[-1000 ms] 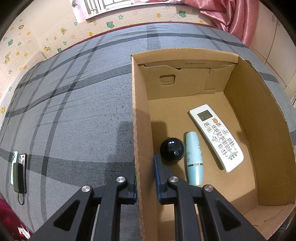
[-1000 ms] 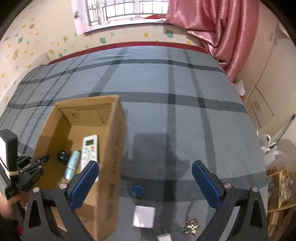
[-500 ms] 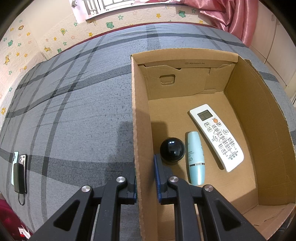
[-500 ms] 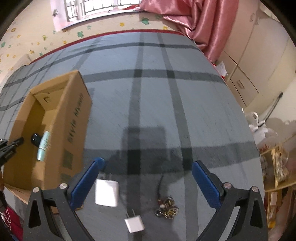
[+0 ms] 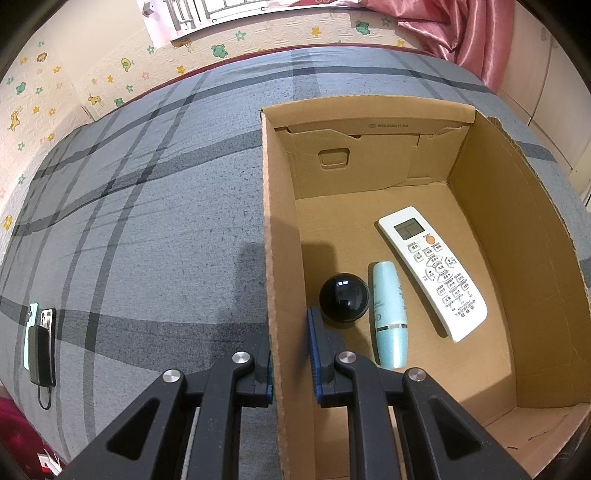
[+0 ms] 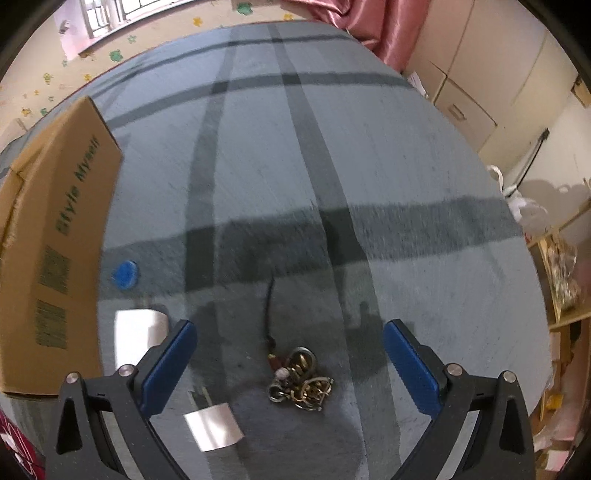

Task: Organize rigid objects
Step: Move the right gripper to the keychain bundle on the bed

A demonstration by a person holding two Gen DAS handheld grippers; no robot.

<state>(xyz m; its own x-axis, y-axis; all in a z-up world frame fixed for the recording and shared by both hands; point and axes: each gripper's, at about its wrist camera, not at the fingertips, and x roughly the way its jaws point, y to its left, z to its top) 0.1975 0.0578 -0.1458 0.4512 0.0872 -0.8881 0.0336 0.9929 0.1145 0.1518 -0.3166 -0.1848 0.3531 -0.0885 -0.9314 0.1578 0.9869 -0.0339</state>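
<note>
A cardboard box (image 5: 532,229) stands open on the grey plaid bed. Inside lie a white remote (image 5: 432,271), a pale blue tube (image 5: 388,314) and a black ball (image 5: 344,296). My left gripper (image 5: 290,363) is shut on the box's left wall, one finger inside and one outside. In the right wrist view my right gripper (image 6: 290,363) hangs open above a bunch of keys (image 6: 301,380) with a dark cord. A white plug adapter (image 6: 212,428) lies under its left finger; a larger white charger (image 6: 135,334) and a blue round cap (image 6: 125,274) lie further left, beside the box (image 6: 55,236).
A phone with a power bank and cable (image 5: 38,341) lies at the bed's left edge. A pink curtain (image 5: 476,33) and cupboards (image 6: 480,85) stand beyond the bed's right side, with shelves and bags (image 6: 561,273) close to that edge.
My right gripper has swung right and come down: the box slid to the left edge of its view, the keys and white chargers now sit large between its fingers. The left gripper has kept still.
</note>
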